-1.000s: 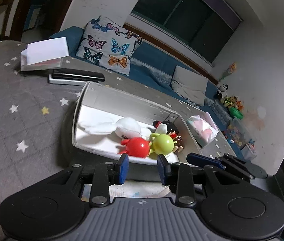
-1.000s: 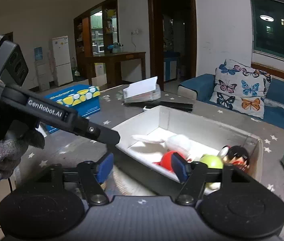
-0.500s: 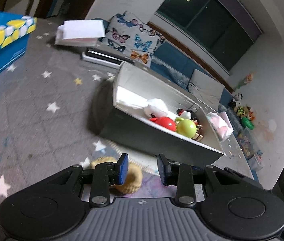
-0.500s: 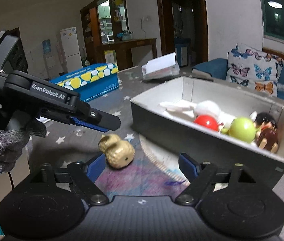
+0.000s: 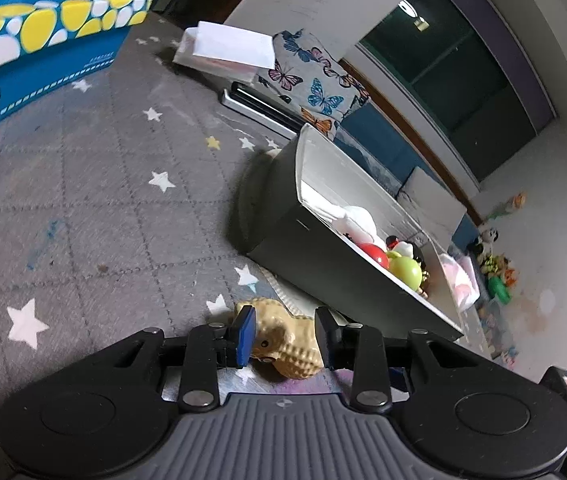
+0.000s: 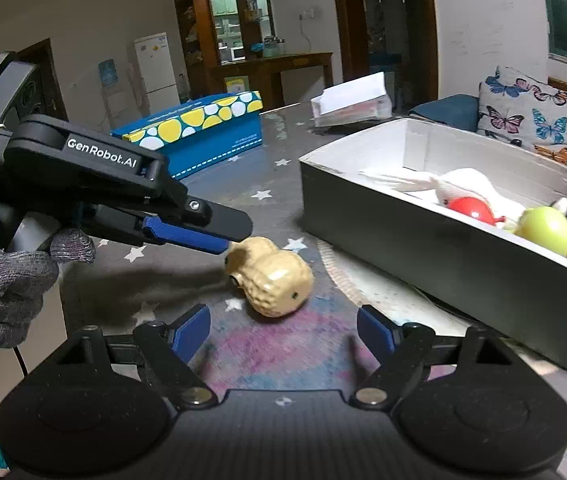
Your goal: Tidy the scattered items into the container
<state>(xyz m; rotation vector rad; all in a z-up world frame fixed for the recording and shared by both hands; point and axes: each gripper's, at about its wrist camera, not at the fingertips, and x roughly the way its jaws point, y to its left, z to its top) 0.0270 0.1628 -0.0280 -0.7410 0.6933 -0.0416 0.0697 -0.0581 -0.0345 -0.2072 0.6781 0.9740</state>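
The peanut toy [image 5: 283, 340] lies on the tabletop [image 5: 83, 200] just beside the box [image 6: 423, 248], between the opening, not yet gripping jaws of the left tool [image 5: 283, 334], its long axis slanting across them, while the nearby right tool [image 6: 283, 330] gapes wide, empty.

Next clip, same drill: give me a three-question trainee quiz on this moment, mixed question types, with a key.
1. True or false: the peanut toy already lies inside the grey box.
2. Which gripper has the peanut toy between its fingers? A. left gripper B. right gripper C. neither
3. Fill in: the ball in the box next to the red ball is ____ in colour.

Key: 1. False, it lies on the star-patterned cloth outside the box. 2. A; its jaws are opening, the pads either side of the toy. 3. Green.
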